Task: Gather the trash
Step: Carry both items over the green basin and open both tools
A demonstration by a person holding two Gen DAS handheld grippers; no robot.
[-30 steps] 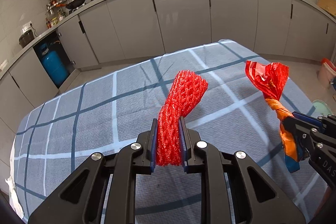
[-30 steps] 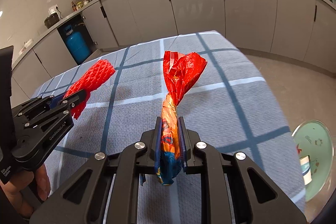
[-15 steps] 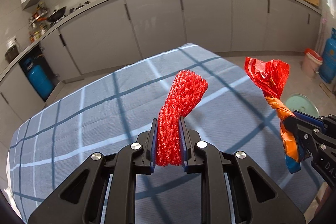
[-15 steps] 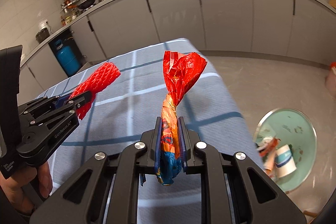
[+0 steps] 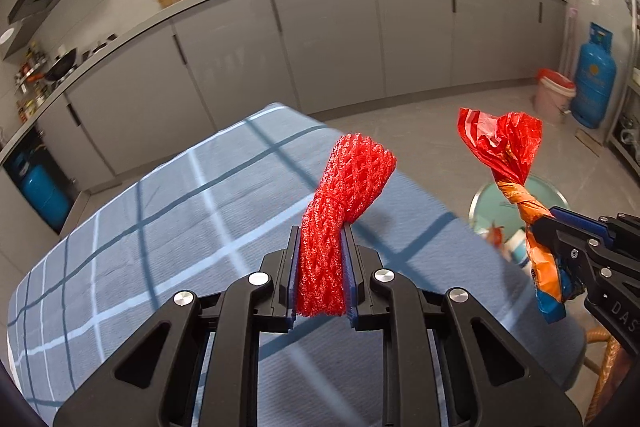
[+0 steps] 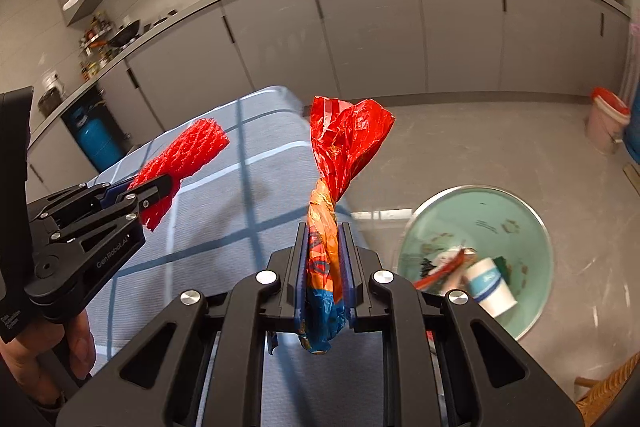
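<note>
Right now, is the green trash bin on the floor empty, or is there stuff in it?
Not empty. The right wrist view looks down into the green bin and shows a paper cup and other scraps lying inside.

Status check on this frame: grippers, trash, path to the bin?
Left gripper shut on red foam net. Right gripper shut on twisted wrapper. Green bin on floor beside table, already holding trash. Nothing in between.
</note>
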